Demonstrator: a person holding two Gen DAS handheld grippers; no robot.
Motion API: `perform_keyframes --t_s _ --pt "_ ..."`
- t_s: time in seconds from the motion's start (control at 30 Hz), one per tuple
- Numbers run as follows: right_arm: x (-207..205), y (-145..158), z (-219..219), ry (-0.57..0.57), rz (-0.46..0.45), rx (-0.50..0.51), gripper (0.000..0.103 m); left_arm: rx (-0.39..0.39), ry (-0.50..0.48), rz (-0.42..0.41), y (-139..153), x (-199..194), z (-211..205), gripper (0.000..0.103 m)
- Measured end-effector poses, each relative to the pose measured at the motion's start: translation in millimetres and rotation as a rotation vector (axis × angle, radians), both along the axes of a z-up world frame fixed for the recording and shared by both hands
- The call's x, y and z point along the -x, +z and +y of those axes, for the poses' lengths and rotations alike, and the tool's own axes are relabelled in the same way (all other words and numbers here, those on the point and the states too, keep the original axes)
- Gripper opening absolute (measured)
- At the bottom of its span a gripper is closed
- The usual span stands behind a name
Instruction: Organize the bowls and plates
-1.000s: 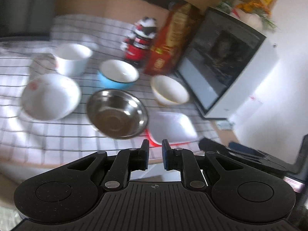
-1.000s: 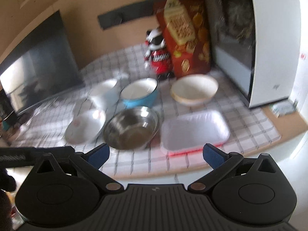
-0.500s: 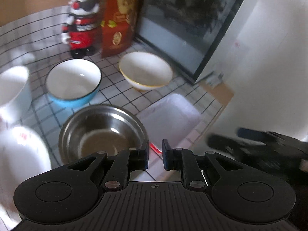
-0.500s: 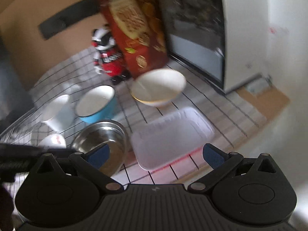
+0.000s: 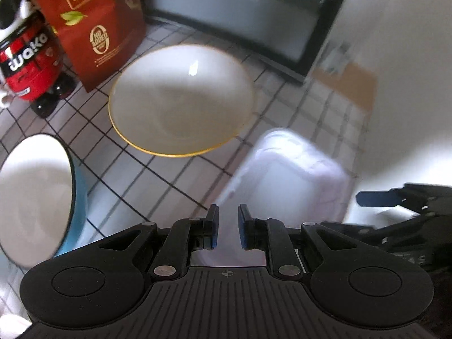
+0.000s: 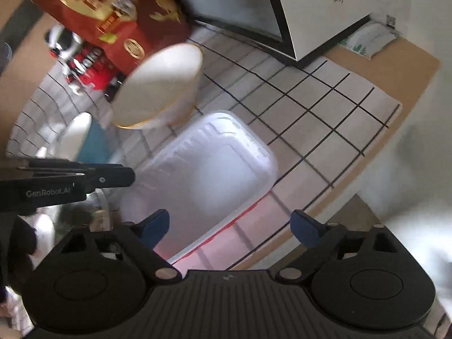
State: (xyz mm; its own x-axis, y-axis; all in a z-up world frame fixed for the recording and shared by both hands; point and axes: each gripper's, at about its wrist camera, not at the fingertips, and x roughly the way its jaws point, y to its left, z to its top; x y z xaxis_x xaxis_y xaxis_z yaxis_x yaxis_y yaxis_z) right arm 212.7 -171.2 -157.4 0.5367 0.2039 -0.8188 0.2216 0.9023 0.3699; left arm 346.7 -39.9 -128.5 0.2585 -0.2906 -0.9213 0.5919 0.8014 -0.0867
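Our right tool [image 6: 229,226] has just been narrowing but is spread wide with nothing in it, right over the white tray [image 6: 209,166] at the table [image 6: 353,99] edge; our left tool [image 5: 227,226] is pressed nearly together, empty. A careless nudge could tip the tray off. Further back, the cream bowl [image 5: 180,99] sits touching it, so we might knock that too.
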Motion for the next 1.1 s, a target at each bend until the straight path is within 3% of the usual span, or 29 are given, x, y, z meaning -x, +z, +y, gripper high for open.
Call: perform_keyframes --t_s 0.07,0.2,0.33,0.4,0.5,0.67,0.83,0.9,1.03,1.1 --pt "-9 -7 -7 0.016 0.012 -0.058 0.078 -0.033 0.046 0.001 -9 -13 -3 0.018" --pt "-22 -16 -19 0.07 0.025 -0.152 0.072 -0.018 0.09 0.014 -14 -29 -6 0.019" --pt "-43 -27 -38 0.098 0.093 -0.356 0.072 0.012 0.167 0.121 -22 -36 -6 0.024" --pt "-51 -24 -46 0.102 0.087 -0.408 0.072 0.014 0.231 0.139 -22 -36 -3 0.024" --pt "-63 -13 -57 0.112 0.041 -0.359 0.072 0.093 0.301 0.18 -21 -32 1 0.024" --pt "-88 1 -73 0.093 -0.018 -0.195 0.072 0.301 0.366 0.262 -17 -26 2 0.023" --pt "-92 6 -75 0.103 -0.047 -0.014 0.075 0.226 0.403 0.185 -14 -15 -8 0.023" --pt "-89 2 -76 0.102 -0.016 -0.044 0.076 0.243 0.424 0.22 -21 -12 -9 0.023" --pt "-85 -4 -83 0.115 0.022 -0.202 0.078 0.301 0.421 0.29 -28 -2 -20 0.026" --pt "-91 2 -85 0.111 -0.016 -0.177 0.079 0.313 0.418 0.292 -33 2 -25 0.026"
